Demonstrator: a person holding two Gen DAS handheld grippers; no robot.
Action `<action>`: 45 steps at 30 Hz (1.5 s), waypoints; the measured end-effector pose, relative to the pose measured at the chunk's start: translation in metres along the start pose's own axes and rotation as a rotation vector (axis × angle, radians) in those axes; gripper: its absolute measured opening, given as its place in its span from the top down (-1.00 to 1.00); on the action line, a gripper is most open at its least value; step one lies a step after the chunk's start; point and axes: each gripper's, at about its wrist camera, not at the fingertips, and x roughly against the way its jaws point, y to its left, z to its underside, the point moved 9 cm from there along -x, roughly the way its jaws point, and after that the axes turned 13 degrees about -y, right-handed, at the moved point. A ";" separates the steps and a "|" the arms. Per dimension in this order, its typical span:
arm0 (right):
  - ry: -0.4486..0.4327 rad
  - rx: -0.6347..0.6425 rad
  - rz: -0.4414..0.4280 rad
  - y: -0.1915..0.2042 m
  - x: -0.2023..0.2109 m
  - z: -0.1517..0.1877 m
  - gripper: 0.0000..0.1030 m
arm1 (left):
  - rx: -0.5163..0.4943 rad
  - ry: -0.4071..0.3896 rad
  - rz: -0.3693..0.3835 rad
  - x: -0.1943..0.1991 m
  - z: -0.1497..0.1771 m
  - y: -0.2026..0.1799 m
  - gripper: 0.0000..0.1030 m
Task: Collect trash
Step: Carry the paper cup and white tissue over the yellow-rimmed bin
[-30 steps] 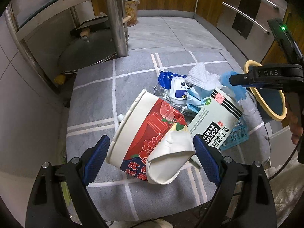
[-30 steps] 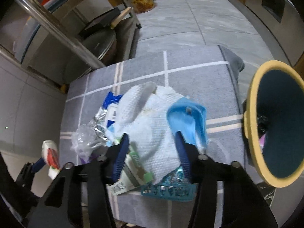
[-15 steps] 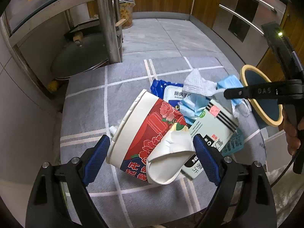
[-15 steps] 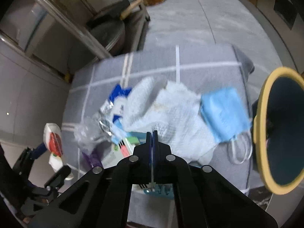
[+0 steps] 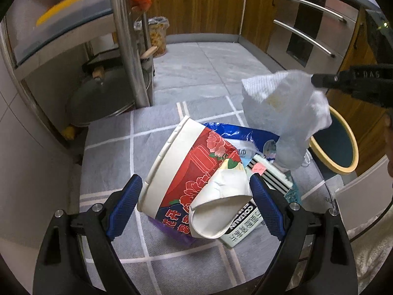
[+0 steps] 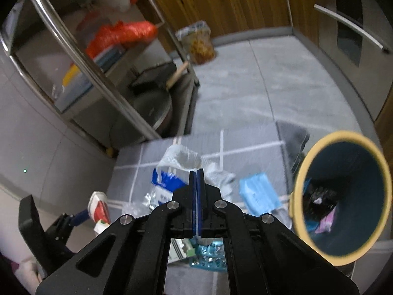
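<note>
Right gripper [image 6: 197, 172] is clenched on a white paper towel [image 5: 285, 103]; its blue pads are pressed together with a thin edge of towel between them. In the left wrist view the towel hangs in the air at upper right, off the mat, crumpled, quilted texture, a faint yellowish stain near the middle, its lower end drooping toward the pile. In the right wrist view the towel [image 6: 181, 158] bunches just past the fingertips at frame centre. Left gripper [image 5: 194, 196] holds a paper bowl [image 5: 186, 172] at lower centre: jaws stand wide, blue pads on either side of it, the left at the rim, the right against the crushed base. The bowl is tilted, white rim up-left, red floral print with blue band, base dented inward. Under and right of it lies a black-and-white striped carton [image 5: 248, 223], a blue wipes pack [image 5: 245, 137] behind. All rest on a grey mat [image 5: 110, 152] with white lines. A blue face mask [image 6: 258, 194] lies flat on the mat at centre right of the right wrist view, near the bin [image 6: 341, 196]. The bin is dark teal with a yellow rim, at right edge, some trash visible inside.
</note>
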 end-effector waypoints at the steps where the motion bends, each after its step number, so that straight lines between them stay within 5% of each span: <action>1: -0.017 -0.005 -0.003 -0.001 0.005 -0.004 0.96 | -0.004 -0.008 0.001 0.002 -0.002 -0.002 -0.70; 16: -0.232 -0.022 -0.062 -0.011 0.075 -0.053 0.96 | -0.034 -0.071 0.034 0.020 -0.019 -0.034 -0.70; 29: -0.388 0.002 -0.060 -0.031 0.147 -0.078 0.96 | 0.048 -0.159 0.082 0.048 -0.092 -0.031 -0.70; 34: -0.417 -0.034 -0.019 -0.062 0.161 -0.081 0.96 | 0.004 -0.176 0.126 0.037 -0.113 -0.066 -0.70; 45: -0.421 -0.093 0.117 -0.144 0.164 -0.085 0.96 | -0.164 -0.140 0.326 -0.009 -0.124 -0.205 -0.70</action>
